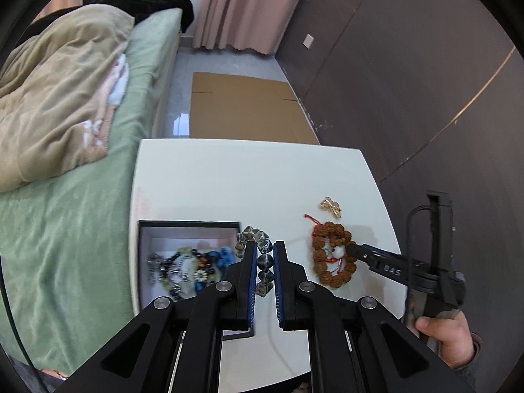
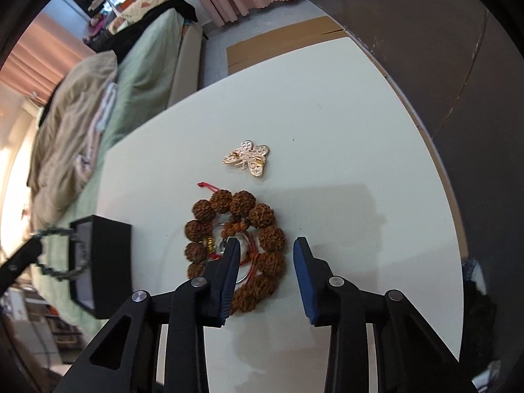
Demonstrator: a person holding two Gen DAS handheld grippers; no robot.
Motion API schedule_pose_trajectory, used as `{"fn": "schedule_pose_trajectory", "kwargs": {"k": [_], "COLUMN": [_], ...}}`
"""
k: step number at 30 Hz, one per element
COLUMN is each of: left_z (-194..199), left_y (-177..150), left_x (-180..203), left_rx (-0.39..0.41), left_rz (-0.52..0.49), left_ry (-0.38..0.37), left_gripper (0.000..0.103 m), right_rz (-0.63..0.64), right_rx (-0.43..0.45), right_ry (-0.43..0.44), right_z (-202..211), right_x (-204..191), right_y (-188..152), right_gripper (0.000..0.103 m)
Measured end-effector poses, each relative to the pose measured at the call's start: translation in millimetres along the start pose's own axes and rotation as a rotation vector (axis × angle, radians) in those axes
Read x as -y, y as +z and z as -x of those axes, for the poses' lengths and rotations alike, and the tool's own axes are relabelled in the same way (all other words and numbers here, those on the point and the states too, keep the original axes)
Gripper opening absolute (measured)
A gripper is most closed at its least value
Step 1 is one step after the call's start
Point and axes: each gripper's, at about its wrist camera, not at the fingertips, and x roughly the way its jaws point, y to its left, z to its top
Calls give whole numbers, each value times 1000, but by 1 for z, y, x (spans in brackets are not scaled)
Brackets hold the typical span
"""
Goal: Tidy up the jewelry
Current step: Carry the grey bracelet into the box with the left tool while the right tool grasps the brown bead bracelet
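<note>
My left gripper (image 1: pixel 264 255) is shut on a dark glassy bead bracelet (image 1: pixel 260 249) and holds it above the right edge of the black jewelry box (image 1: pixel 188 226), which holds several beaded pieces (image 1: pixel 193 267). The bracelet also shows in the right wrist view (image 2: pixel 62 252), hanging beside the box (image 2: pixel 108 262). My right gripper (image 2: pixel 266 245) is open, low over a brown seed-bead bracelet (image 2: pixel 235 229) with red cord on the white table (image 2: pixel 360 131); its right beads lie between the fingers. A gold butterfly brooch (image 2: pixel 248 159) lies beyond it.
The table's right edge runs along a dark wall (image 1: pixel 425 82). A bed with green sheet and beige blanket (image 1: pixel 65 114) lies left of the table. Flat cardboard (image 1: pixel 242 108) lies on the floor beyond the table.
</note>
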Motion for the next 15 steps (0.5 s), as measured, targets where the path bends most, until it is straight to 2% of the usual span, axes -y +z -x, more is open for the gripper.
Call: {"fn": "schedule_pose_trajectory", "kwargs": {"k": [2, 6, 7, 8, 11, 15], "left_z": [4, 16, 18, 21, 26, 28], "left_y": [-1, -4, -4, -5, -7, -8], "left_x": [-7, -20, -23, -26, -32, -34], "left_rx": [7, 22, 26, 30, 36, 40], "left_rz": [10, 33, 38, 42, 53, 41], "left_ry": [3, 5, 5, 5, -6, -4], "left_gripper": [10, 10, 10, 10, 10, 10], "right_rz": [17, 43, 50, 55, 62, 51], "right_rx": [-15, 20, 25, 3, 10, 51], "right_ry": [-26, -89, -101, -106, -94, -20], "right_z": [-7, -9, -10, -13, -9, 9], "right_x": [-5, -11, -12, -12, -14, -16], "right_y": [1, 6, 8, 10, 10, 3], "right_gripper": [35, 35, 31, 20, 20, 20]}}
